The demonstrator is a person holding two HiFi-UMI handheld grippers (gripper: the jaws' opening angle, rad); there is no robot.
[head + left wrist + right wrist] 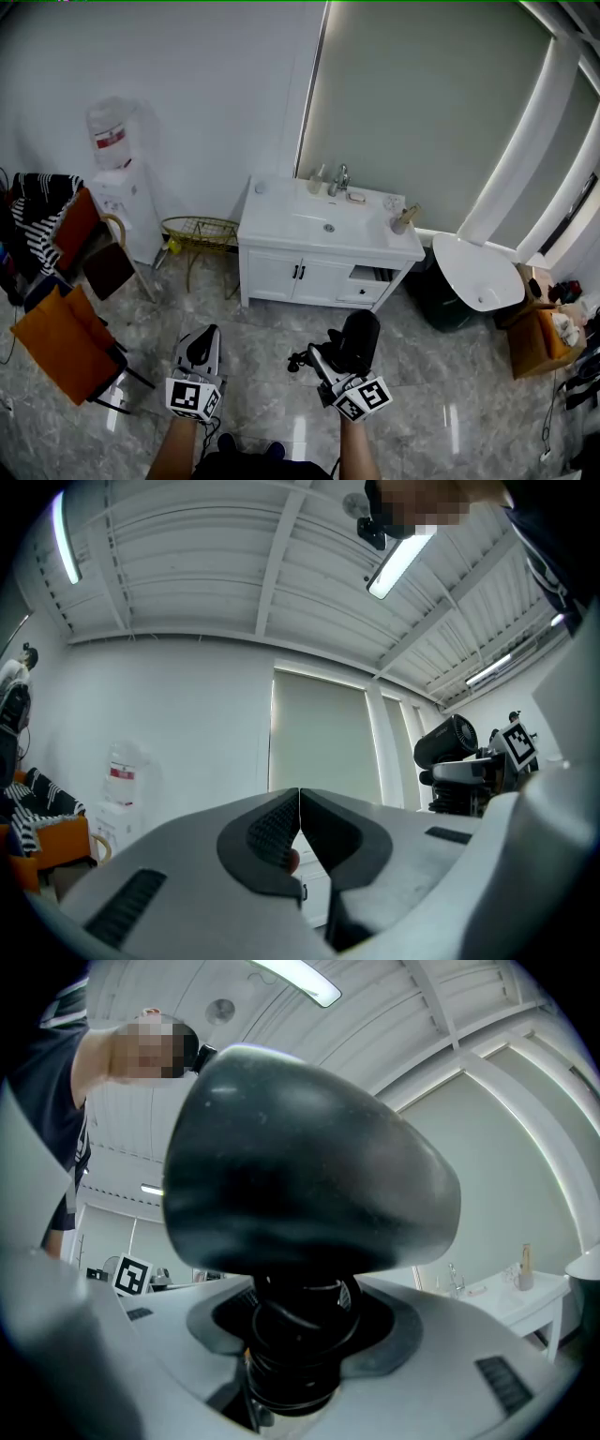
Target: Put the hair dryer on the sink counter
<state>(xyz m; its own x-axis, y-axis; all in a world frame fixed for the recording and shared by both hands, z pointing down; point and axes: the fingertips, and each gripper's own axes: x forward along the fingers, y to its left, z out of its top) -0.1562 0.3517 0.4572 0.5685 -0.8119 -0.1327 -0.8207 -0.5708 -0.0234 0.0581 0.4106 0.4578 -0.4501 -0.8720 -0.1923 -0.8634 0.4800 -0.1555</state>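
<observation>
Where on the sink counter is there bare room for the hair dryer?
The counter's left end, between its left edge and the basin, is bare. The back is crowded: a small bottle and a soap dish flank the faucet. The right end holds a tan bottle.

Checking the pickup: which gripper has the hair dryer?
The right gripper, its jaws clamped on the black hair dryer; the left gripper is shut, without it.

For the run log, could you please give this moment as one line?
right gripper: shut on hair dryer | left gripper: shut, empty | sink counter: ahead, not reached
</observation>
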